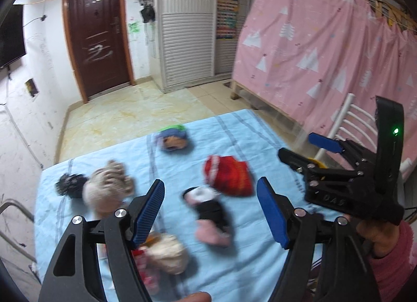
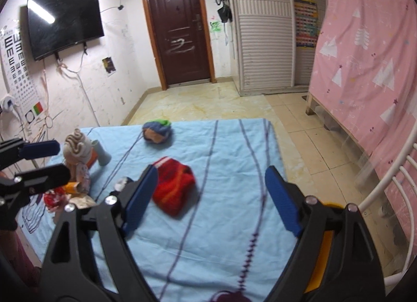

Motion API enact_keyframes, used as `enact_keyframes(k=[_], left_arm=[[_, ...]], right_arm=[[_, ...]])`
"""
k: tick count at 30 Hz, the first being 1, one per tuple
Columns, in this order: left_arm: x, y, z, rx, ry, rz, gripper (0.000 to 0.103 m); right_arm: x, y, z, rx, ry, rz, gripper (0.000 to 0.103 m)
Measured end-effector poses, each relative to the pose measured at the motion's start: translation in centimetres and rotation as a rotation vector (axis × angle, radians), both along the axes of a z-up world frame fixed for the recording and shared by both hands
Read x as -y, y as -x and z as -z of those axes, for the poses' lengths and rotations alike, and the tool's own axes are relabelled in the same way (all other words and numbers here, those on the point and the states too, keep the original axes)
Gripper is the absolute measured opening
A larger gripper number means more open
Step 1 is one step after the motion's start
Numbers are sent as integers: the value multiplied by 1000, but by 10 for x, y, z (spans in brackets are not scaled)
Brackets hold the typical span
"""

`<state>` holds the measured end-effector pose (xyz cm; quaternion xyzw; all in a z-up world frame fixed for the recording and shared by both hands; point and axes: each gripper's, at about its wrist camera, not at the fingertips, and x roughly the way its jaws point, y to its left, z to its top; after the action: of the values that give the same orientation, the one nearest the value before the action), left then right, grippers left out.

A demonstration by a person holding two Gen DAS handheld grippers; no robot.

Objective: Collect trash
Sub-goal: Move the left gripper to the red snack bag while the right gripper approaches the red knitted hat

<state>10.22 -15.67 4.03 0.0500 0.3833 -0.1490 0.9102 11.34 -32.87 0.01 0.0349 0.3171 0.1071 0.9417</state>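
Both grippers hang over the blue sheet, jaws spread wide, nothing held; left gripper, right gripper. Nothing looks collected yet, whole job left. Red bundle sits just ahead of the right gripper's left finger. Black-and-pink bundle lies between the left gripper's fingers. Crumpled wrappers sit under its left finger; blue bundle farther ahead.
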Motion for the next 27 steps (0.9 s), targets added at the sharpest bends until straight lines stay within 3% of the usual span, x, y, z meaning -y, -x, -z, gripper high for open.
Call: enact_keyframes(k=[13,24,27], left_arm=[[-78,8,21,-11,-27,-101,65],[-95,9,53,-62,-21,-55,65],[-96,8,58,-70,-16,-36,57]], right_arm=[[-43,-16,10,-42,10,-61,81],[-56,-27,19,-75,23,-68,87],[-57,-30,23,-87,25,-65,87]])
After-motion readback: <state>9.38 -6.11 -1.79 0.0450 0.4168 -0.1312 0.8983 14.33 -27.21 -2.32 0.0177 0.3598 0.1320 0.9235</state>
